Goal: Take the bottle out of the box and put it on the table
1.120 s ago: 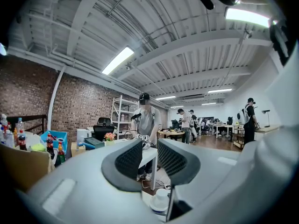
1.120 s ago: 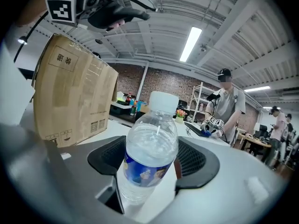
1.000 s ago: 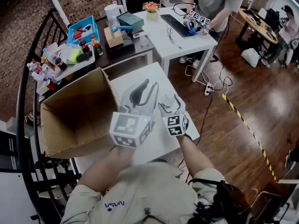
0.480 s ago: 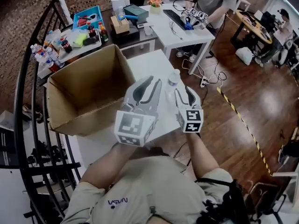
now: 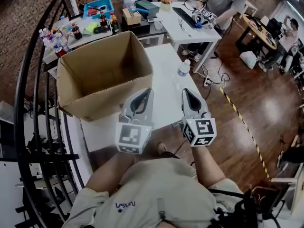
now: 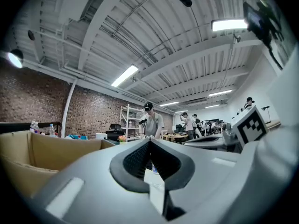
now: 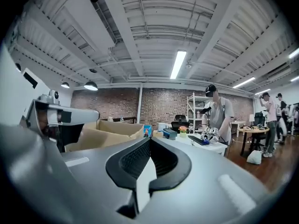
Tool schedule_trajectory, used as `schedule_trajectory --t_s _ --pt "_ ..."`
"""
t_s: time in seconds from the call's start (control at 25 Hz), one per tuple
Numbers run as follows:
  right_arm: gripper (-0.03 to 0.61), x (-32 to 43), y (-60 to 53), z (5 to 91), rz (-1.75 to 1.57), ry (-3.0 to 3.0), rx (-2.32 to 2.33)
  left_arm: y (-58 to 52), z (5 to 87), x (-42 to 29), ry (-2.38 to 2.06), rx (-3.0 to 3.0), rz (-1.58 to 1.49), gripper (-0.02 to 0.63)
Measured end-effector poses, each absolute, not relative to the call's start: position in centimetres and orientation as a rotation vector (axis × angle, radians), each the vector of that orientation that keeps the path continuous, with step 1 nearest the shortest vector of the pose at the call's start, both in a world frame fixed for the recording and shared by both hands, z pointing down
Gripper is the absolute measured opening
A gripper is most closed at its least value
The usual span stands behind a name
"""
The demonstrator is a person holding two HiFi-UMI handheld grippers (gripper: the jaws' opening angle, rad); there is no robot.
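Note:
The open cardboard box (image 5: 102, 75) stands on the left part of the white table (image 5: 164, 63). A small clear bottle (image 5: 183, 69) stands upright on the table near its right edge, outside the box. My left gripper (image 5: 147, 91) is shut and empty at the table's near edge, just in front of the box's corner. My right gripper (image 5: 185, 91) is also shut and empty, below and short of the bottle, apart from it. In the left gripper view the jaws (image 6: 150, 142) meet with nothing between them; the right gripper view (image 7: 149, 140) shows the same, with the box (image 7: 110, 129) to its left.
A black railing (image 5: 33, 103) curves along the left. Behind the box is a side table with several bottles and a blue tray (image 5: 97, 6). A person works at a white desk (image 5: 190, 20) at the back. Cables and striped floor tape (image 5: 242, 122) lie on the right.
Both grippers have pulled back toward me from over the table, and their jaws have gone from open to shut. The bottle stays standing on the table, farther from them.

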State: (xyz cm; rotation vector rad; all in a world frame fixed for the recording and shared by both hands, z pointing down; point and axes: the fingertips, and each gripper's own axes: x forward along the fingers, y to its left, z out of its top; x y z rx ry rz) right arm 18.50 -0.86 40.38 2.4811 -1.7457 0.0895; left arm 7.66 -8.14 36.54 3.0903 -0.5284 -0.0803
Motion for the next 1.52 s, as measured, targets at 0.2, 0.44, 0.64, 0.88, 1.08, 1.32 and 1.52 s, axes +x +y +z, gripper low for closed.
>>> schedule_trajectory --t_s 0.2,0.44,0.64,0.88,1.08,1.32,1.52 --pt "0.000 15.4 0.2 39.5 0.099 -1.847 2.410 -7.7 38.1 3.9 -0.696 3.048 -0.063 0.000" --pt "0.000 15.1 2.3 40.2 0.109 -1.964 2.356 -6.4 40.9 0.5 -0.889 2.979 0.018 0.000" --pt "0.000 13.4 3.8 41.5 0.162 -2.081 2.266 -4.3 42.1 -2.0 -1.038 2.899 0.049 0.000" --pt "0.000 13.3 5.0 41.3 0.142 -2.137 2.203 -1.3 43.0 -1.8 -1.109 2.856 0.063 0.000" --pt "0.000 13.2 5.8 42.0 0.119 -2.184 2.138 0.0 43.4 -2.1 -1.177 2.844 0.076 0.000" --pt "0.000 13.2 5.1 41.9 0.082 -2.218 2.129 -1.0 42.9 -2.2 -1.252 2.796 0.060 0.000" --pt "0.000 13.6 3.5 41.9 0.066 -2.214 2.140 -2.4 42.9 -2.1 -1.278 2.807 0.072 0.000"
